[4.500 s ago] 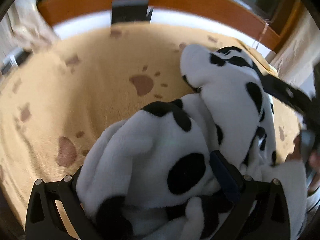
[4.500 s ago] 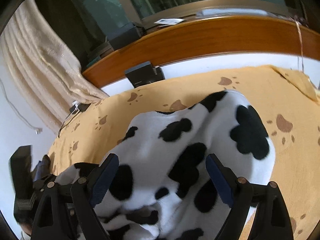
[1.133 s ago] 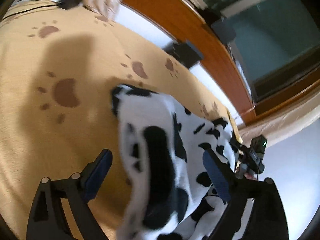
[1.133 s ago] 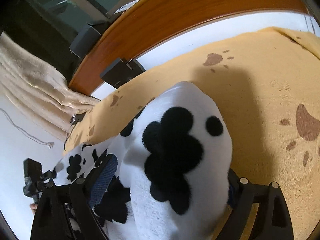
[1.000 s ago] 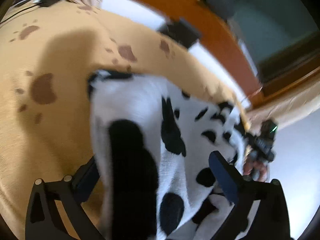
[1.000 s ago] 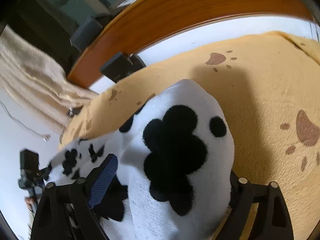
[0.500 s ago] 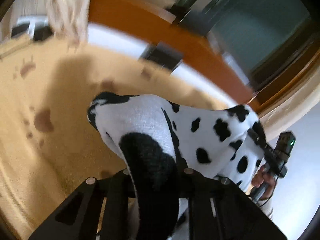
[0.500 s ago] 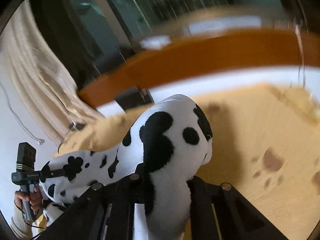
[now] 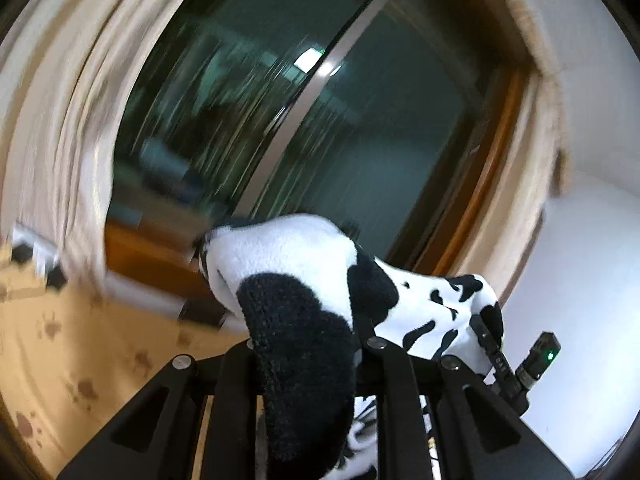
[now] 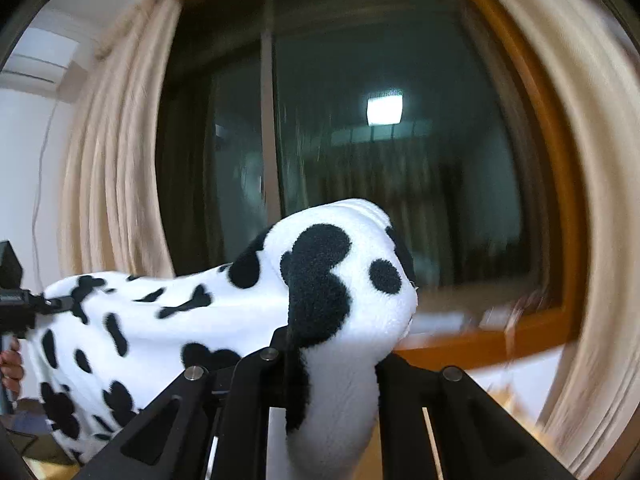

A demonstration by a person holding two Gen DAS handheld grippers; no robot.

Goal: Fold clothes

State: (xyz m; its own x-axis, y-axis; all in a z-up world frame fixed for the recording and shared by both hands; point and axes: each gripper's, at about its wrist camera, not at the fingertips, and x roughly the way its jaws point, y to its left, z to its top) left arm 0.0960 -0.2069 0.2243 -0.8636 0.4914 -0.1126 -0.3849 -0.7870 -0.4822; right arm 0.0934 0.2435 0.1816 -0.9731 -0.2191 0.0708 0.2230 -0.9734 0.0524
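Note:
A white fleece garment with black spots [image 9: 288, 252] hangs stretched in the air between my two grippers. My left gripper [image 9: 310, 354] is shut on one bunched corner, which bulges over the fingers and hides the pads. In the right wrist view my right gripper [image 10: 326, 356] is shut on the other corner of the garment [image 10: 160, 320]. The cloth runs leftward there to the left gripper [image 10: 48, 302], held by a hand [image 10: 10, 364]. The right gripper [image 9: 480, 322] shows at the garment's far end in the left wrist view.
A bed with a tan paw-print cover [image 9: 60, 340] lies below at the left. Behind it run a wooden ledge [image 10: 480, 344], a dark window [image 9: 320, 120] and beige curtains [image 10: 116, 160]. A white wall [image 9: 580, 280] stands at the right.
Both grippers shut on the garment's corners and rose, lifting it off the bed. Both views swung up from the bed cover to the window and curtains.

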